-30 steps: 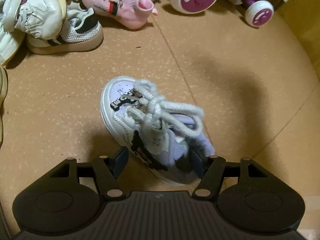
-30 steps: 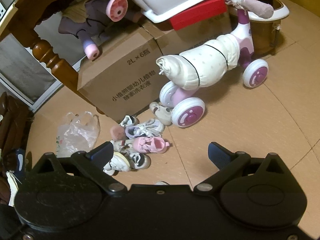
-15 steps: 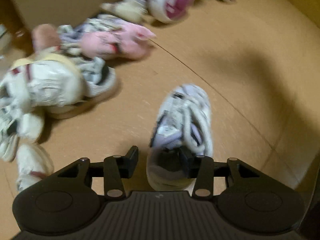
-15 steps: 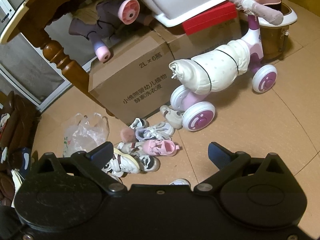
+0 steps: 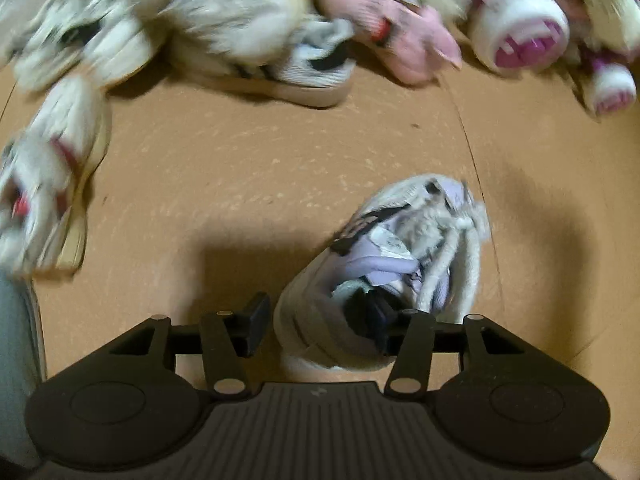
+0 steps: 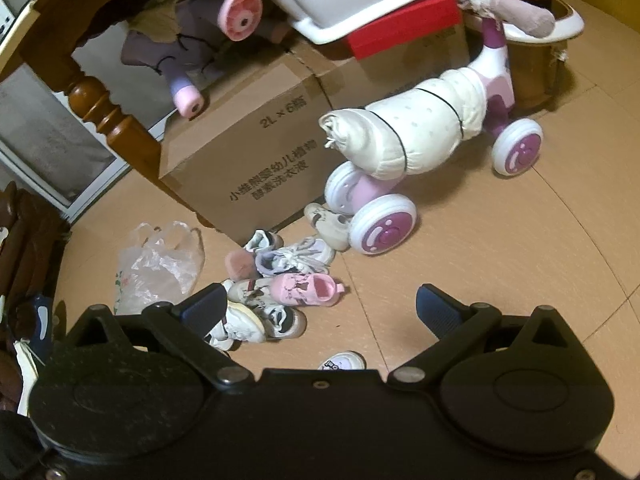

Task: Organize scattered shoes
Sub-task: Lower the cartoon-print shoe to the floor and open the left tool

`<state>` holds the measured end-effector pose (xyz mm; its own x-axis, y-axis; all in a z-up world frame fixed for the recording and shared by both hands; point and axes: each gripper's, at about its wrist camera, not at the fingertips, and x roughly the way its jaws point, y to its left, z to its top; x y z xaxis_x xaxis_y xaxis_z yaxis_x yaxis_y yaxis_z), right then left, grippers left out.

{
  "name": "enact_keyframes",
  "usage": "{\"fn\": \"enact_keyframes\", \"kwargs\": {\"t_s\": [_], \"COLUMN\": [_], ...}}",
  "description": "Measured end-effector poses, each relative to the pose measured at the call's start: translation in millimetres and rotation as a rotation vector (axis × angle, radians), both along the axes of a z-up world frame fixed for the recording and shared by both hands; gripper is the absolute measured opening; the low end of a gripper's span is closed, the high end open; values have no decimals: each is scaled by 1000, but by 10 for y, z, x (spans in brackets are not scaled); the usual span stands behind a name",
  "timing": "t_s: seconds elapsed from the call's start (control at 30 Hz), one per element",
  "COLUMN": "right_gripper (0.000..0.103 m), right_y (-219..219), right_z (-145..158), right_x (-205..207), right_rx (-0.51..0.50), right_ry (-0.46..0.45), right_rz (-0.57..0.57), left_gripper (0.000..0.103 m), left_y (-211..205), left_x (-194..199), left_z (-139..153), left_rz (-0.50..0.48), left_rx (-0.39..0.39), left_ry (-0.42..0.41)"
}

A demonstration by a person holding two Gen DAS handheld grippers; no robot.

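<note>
A small white and lavender lace-up shoe [image 5: 400,248] sits on the tan floor just in front of my left gripper [image 5: 320,322]. That gripper is shut on the shoe's heel wall, one finger outside it and the other inside the opening. The toe points up and to the right. The same shoe's toe [image 6: 342,361] peeks out at the lower edge of the right wrist view. My right gripper [image 6: 320,300] hangs open and holds nothing, well above the floor. A pile of several small shoes, among them a pink one [image 6: 308,290], lies beyond.
A blurred pink shoe [image 5: 400,28] and a white shoe with red trim [image 5: 44,184] ring the bare floor ahead. A ride-on toy [image 6: 420,140] with purple wheels, a cardboard box [image 6: 256,168], a plastic bag [image 6: 160,264] and a wooden table leg [image 6: 104,116] stand behind the pile.
My left gripper narrowed onto the lavender shoe's heel and swung; the toe now points up-right instead of up-left. The right gripper drifted slightly and stayed open.
</note>
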<state>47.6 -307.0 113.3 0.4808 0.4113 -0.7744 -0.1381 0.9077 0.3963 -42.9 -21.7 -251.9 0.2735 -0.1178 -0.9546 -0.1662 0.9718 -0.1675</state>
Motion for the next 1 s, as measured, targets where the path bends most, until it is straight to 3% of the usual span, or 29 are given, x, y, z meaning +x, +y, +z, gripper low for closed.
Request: {"fn": "enact_keyframes", "kwargs": {"t_s": [0.03, 0.07, 0.13, 0.2, 0.33, 0.4, 0.47, 0.5, 0.67, 0.8, 0.9, 1.0], "right_gripper": [103, 103, 103, 103, 103, 103, 103, 103, 103, 103, 103, 103], "right_y": [11, 23, 58, 111, 143, 125, 111, 108, 139, 107, 90, 105], "right_z": [12, 24, 51, 72, 63, 41, 30, 32, 52, 32, 28, 10], "right_x": [3, 6, 0, -6, -11, -8, -7, -8, -26, -24, -14, -2], "right_rx": [6, 13, 19, 21, 13, 6, 4, 4, 3, 0, 2, -3], "right_ry": [-3, -5, -13, -21, -22, -14, -10, -10, -21, -13, -13, -8], "right_rz": [2, 5, 15, 27, 29, 20, 14, 13, 34, 29, 24, 25], "left_gripper": [37, 29, 29, 27, 28, 32, 49, 50, 52, 52, 50, 51], "left_y": [-24, -81, -201, -413, -522, -517, -476, -437, -344, -270, -316, -295], "left_x": [10, 15, -6, -142, -227, -169, -108, -85, -111, -40, -21, -36], "left_z": [6, 37, 92, 180, 321, 365, 386, 390, 342, 317, 304, 291], "left_rz": [-62, -201, -450, -853, -1050, -961, -827, -746, -603, -555, -634, -621], "left_rx": [15, 47, 90, 109, 172, 182, 136, 92, 66, -4, -72, -77], "left_ry": [-7, -35, -78, -115, -188, -218, -194, -170, -142, -123, -151, -126]}}
